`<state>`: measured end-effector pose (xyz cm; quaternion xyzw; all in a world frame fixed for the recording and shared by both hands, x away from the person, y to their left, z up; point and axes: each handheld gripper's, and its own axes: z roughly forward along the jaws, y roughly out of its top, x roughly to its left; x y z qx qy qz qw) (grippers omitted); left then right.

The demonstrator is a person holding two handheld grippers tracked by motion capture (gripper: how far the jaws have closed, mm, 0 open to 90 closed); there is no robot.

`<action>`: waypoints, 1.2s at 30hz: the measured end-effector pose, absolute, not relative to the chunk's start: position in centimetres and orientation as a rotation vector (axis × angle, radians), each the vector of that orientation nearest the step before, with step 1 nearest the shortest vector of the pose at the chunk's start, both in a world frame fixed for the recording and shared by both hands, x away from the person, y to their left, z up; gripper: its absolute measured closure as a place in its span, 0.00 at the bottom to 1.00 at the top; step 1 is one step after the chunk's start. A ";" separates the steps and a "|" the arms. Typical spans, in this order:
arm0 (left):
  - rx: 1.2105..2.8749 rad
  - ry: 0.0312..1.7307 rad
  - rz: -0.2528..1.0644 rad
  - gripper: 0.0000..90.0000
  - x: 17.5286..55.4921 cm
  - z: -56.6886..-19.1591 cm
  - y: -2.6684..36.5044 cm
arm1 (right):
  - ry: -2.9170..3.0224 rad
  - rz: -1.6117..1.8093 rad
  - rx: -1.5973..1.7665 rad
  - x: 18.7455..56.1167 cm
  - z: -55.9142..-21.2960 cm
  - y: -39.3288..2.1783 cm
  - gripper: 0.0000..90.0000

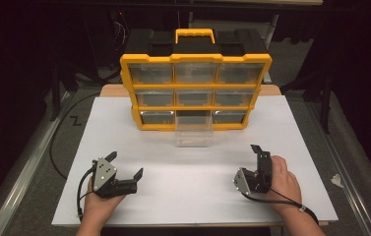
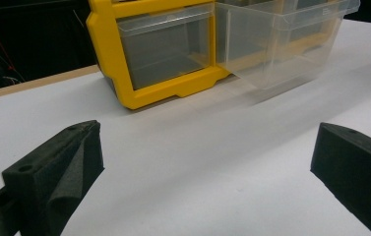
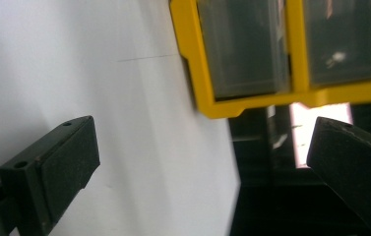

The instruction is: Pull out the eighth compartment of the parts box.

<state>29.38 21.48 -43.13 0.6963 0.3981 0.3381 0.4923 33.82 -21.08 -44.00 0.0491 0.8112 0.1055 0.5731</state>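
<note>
A yellow organizer (image 1: 196, 58) with several clear drawers and a black back stands at the far middle of the white table (image 1: 183, 196). Its bottom middle drawer (image 1: 193, 133), clear and with nothing visible inside, is pulled out toward me. My left gripper (image 1: 126, 163) rests near the front left, jaws wide apart and nothing between them. In the left gripper view, the left gripper (image 2: 207, 138) faces the organizer's corner (image 2: 105, 59) and the pulled-out drawer (image 2: 281, 44). My right gripper (image 1: 259, 160) sits at the front right, turned on its side and open. The right gripper (image 3: 202, 133) points at the organizer's lower right corner (image 3: 189, 64).
The table's right edge (image 3: 230, 196) runs close beside the right gripper, with dark floor beyond it. A metal rail (image 1: 20, 167) lies on the floor at left and a small white scrap (image 1: 337, 180) at right. Bare white surface stretches between the grippers and the drawer.
</note>
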 end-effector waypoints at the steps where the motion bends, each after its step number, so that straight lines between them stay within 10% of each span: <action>1: 1.691 0.966 0.819 0.00 29.4 -43.1 21.5 | 1.914 0.274 0.144 33.9 -44.0 -21.3 0.01; 36: 1.651 0.972 0.754 0.00 29.6 -43.0 21.6 | 1.856 1.217 1.026 32.8 -41.6 -25.8 0.01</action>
